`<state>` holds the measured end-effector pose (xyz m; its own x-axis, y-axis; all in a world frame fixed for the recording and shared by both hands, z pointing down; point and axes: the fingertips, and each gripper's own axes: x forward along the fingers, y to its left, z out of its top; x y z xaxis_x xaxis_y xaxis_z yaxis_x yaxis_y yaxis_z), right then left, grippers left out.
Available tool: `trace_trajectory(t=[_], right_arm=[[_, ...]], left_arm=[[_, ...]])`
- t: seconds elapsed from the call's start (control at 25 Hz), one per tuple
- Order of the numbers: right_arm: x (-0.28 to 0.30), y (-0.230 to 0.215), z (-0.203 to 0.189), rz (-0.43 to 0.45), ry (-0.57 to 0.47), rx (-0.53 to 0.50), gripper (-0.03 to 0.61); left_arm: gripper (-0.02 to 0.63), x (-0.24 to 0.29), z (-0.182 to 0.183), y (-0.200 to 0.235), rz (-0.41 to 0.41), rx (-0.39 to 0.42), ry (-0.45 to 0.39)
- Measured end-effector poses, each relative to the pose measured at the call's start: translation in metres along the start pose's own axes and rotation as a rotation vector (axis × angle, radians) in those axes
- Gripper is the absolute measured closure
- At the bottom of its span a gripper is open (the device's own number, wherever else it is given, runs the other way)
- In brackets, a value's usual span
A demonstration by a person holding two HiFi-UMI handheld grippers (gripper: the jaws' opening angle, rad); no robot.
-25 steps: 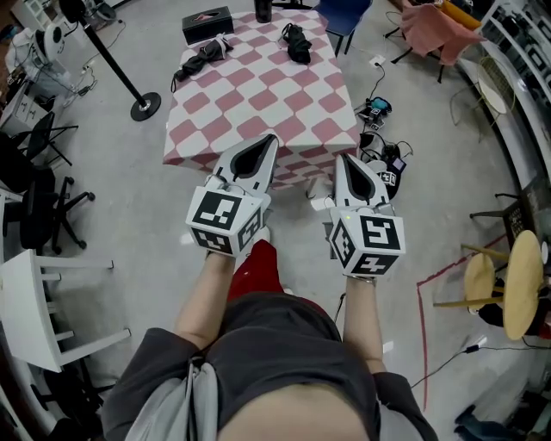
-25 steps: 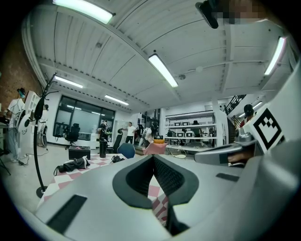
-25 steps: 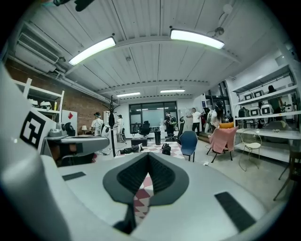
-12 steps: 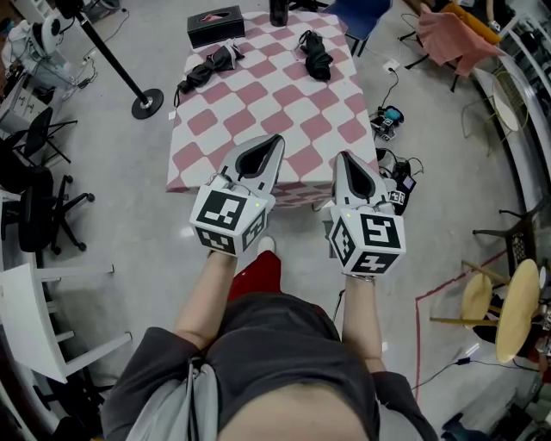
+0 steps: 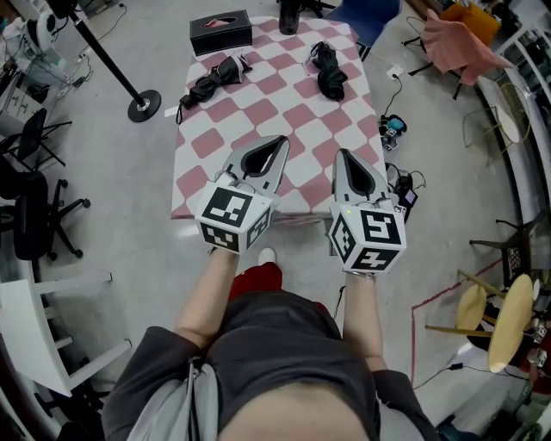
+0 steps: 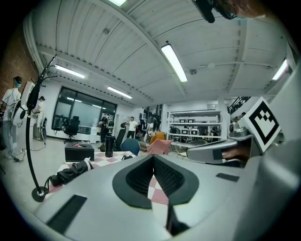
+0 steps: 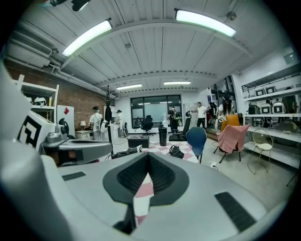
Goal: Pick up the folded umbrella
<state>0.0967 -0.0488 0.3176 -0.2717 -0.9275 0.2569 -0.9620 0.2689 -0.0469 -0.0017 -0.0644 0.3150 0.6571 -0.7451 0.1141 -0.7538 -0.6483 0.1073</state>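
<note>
Two black folded umbrellas lie on a table with a pink-and-white checked cloth [image 5: 258,112]: one at its far left [image 5: 211,79], one at its far right [image 5: 329,71]. In the head view my left gripper [image 5: 280,142] and right gripper [image 5: 342,155] hover side by side over the table's near edge, both shut and empty, well short of either umbrella. The left gripper view has the left umbrella [image 6: 70,172] low at its left, beyond the left gripper [image 6: 153,157]. In the right gripper view the right umbrella [image 7: 176,151] lies past the right gripper [image 7: 148,155].
A black box [image 5: 221,32] and a dark bottle [image 5: 288,13] stand at the table's far end. A pole stand with a round base [image 5: 145,105] is on the floor at left, office chairs [image 5: 34,207] further left. Cables and gear [image 5: 396,129] lie right of the table; people stand far back.
Both grippers have moved forward together toward the table; their tips now reach over its near edge. The jaws have stayed shut and empty.
</note>
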Motion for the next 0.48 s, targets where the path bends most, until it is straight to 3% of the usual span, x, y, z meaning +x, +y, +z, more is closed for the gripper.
trace_trajectory(t=[0.48], right_arm=[[0.052,0.012,0.008,0.003,0.02,-0.018,0.56]], left_arm=[[0.6,0.021,-0.002,0.048,-0.006,-0.01,0.007]])
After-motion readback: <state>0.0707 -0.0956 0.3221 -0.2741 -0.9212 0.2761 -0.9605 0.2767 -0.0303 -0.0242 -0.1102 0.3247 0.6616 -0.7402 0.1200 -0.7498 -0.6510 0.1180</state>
